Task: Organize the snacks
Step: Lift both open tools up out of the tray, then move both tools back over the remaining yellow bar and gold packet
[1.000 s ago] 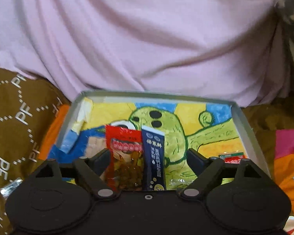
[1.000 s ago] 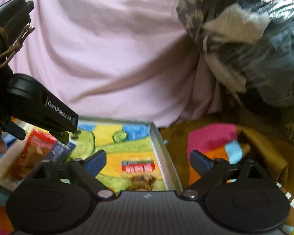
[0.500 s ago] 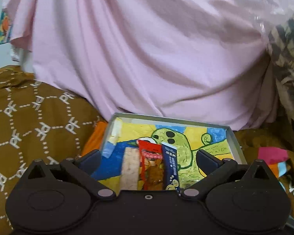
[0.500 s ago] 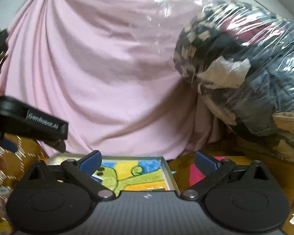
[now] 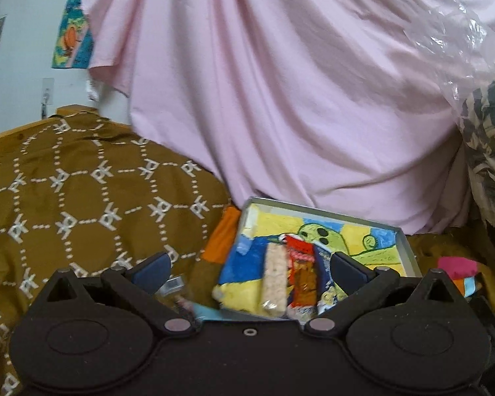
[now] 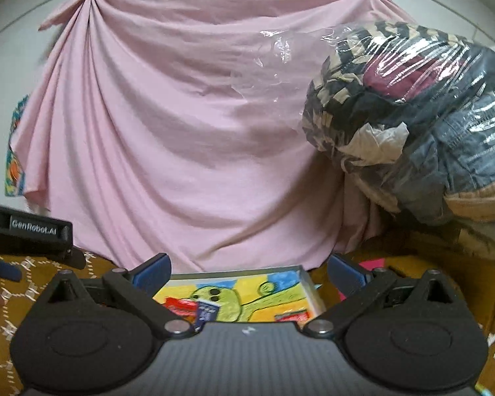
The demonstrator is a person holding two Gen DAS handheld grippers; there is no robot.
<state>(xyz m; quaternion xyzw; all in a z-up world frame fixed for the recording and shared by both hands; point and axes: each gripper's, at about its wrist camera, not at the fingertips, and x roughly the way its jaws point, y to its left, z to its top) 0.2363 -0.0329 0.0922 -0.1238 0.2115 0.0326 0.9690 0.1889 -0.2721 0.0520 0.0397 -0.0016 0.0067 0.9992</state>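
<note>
Tray: 3 snack packets side by side — pale bar, red, dark blue. Left tongs, right tongs: fully spread, empty.

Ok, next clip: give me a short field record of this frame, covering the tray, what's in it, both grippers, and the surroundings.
tray: shallow grey tray with a cartoon drawing on its floor, resting on a brown patterned cloth
snacks in tray: pale puffed bar, red packet and dark blue packet side by side; another red packet apart, at the right
left gripper: open, empty
right gripper: open, empty
backdrop: pink sheet, plastic-wrapped clothes bundle
</note>
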